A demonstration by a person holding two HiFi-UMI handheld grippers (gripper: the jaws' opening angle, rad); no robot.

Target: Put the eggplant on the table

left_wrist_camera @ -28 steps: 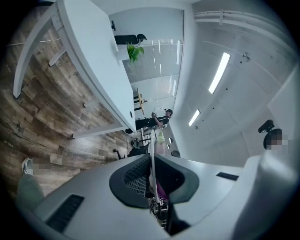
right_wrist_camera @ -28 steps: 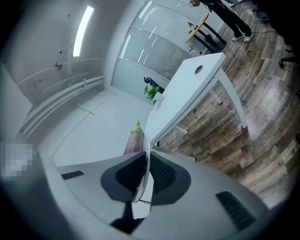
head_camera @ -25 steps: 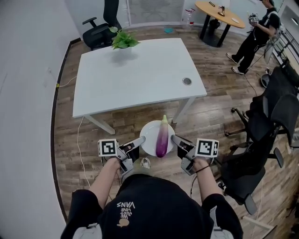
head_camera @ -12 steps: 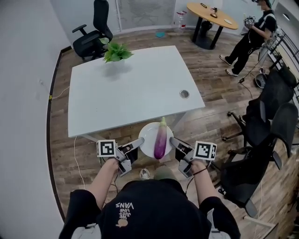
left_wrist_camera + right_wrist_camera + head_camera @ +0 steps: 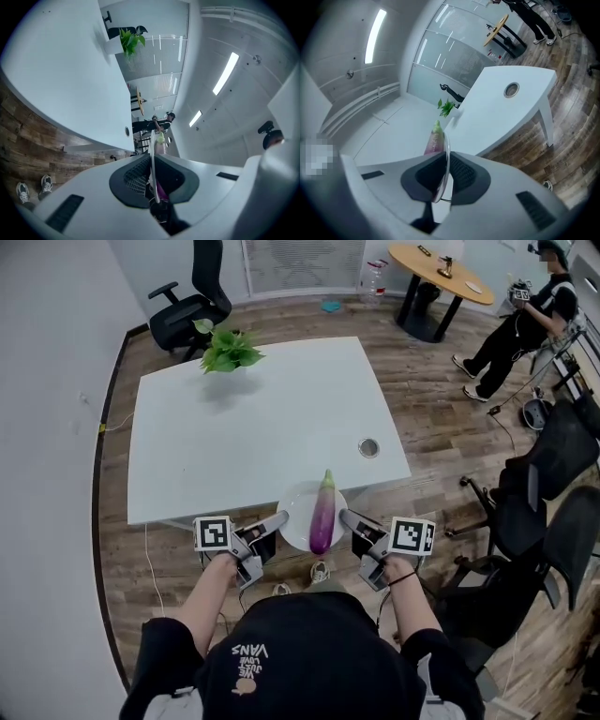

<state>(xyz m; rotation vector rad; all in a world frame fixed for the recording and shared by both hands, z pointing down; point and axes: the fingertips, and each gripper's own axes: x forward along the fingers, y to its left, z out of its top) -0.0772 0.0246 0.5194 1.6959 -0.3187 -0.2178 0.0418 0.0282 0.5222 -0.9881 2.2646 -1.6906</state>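
A purple eggplant with a green stem lies on a round white plate. I carry the plate between both grippers at the near edge of the white table. My left gripper is shut on the plate's left rim, my right gripper on its right rim. In the left gripper view the plate shows edge-on between the jaws, with the eggplant beyond it. The right gripper view shows the same: plate rim pinched, eggplant behind, table ahead.
A potted plant stands at the table's far left corner, and a cable grommet sits near its right edge. Black office chairs crowd the right. A person stands beside a round wooden table at the back right.
I have walked toward the white table with the plate. The table's near edge has come up to the plate. Both grips are unchanged.
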